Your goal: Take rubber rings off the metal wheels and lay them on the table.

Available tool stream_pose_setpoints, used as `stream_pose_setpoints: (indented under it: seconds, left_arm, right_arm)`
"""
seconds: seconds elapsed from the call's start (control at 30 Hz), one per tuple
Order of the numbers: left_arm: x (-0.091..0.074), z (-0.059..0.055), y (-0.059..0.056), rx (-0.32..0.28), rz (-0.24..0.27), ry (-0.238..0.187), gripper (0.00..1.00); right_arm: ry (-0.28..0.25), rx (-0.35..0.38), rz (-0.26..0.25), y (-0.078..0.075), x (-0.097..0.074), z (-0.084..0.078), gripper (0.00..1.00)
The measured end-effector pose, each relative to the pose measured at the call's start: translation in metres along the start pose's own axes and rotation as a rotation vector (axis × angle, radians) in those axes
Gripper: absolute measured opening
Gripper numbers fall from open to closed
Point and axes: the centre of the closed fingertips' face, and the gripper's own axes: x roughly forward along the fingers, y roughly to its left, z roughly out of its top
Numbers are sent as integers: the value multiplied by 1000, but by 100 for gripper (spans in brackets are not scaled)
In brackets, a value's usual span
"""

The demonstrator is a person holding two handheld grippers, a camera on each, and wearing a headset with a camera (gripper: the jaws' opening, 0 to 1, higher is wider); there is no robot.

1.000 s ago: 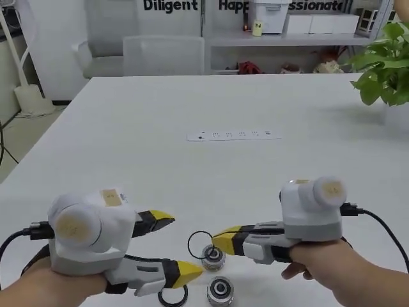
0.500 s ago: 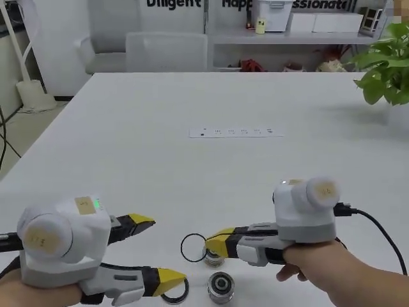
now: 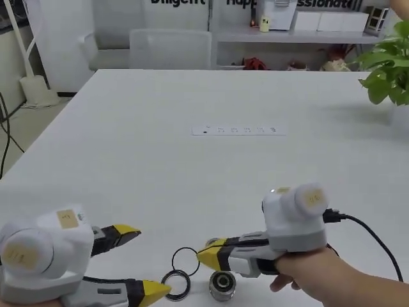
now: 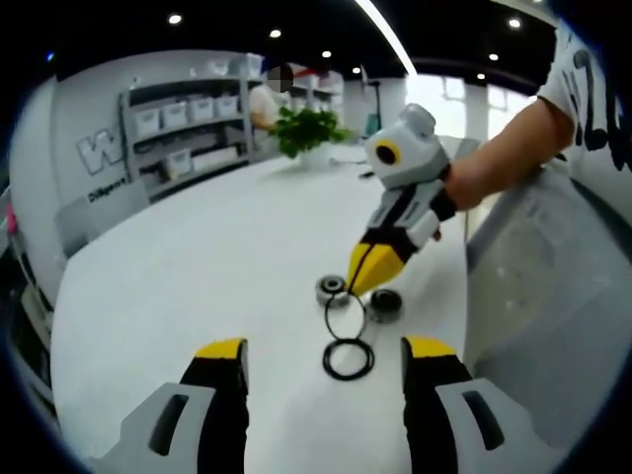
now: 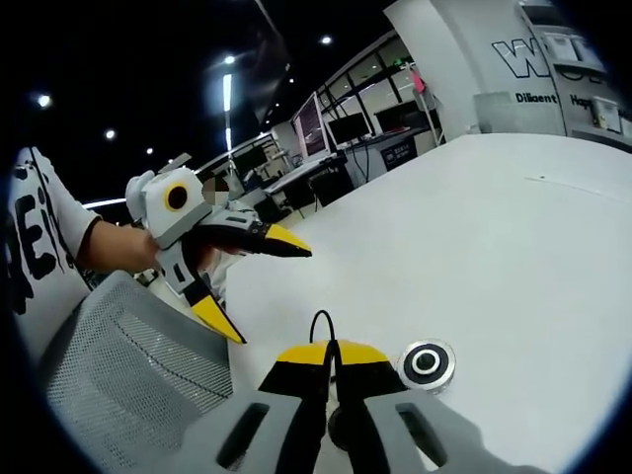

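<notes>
Rubber ring (image 3: 185,248) dangles from the tightly closed right claw (image 3: 208,254) just beside a metal wheel (image 3: 222,285). A second ring (image 3: 176,284) already lies on the table (image 3: 192,173) near that wheel. The left claw (image 3: 142,261) hangs open nearby. Apparently only this ring's laying-down remains.

Head view high, forward-down over table (image 3: 268,173); gripper views low, near, facing each other across wheel (image 3: 222,284).
</notes>
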Motion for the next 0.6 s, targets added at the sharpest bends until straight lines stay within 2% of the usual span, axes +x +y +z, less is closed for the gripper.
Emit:
stream_pose_setpoints:
  seconds: [0.2,0.4,0.6]
  left_arm:
    - [-2,-5,-3,6,2,11,64]
    - [-5,-9,-4,8,4,18,64]
    - [-7,-10,-5,-1,3,16,64]
  right_arm:
    - [10,11,20,8,8,-4,0]
    - [52,7,33,13,15,-15,0]
    - [73,0,14,9,18,-22,0]
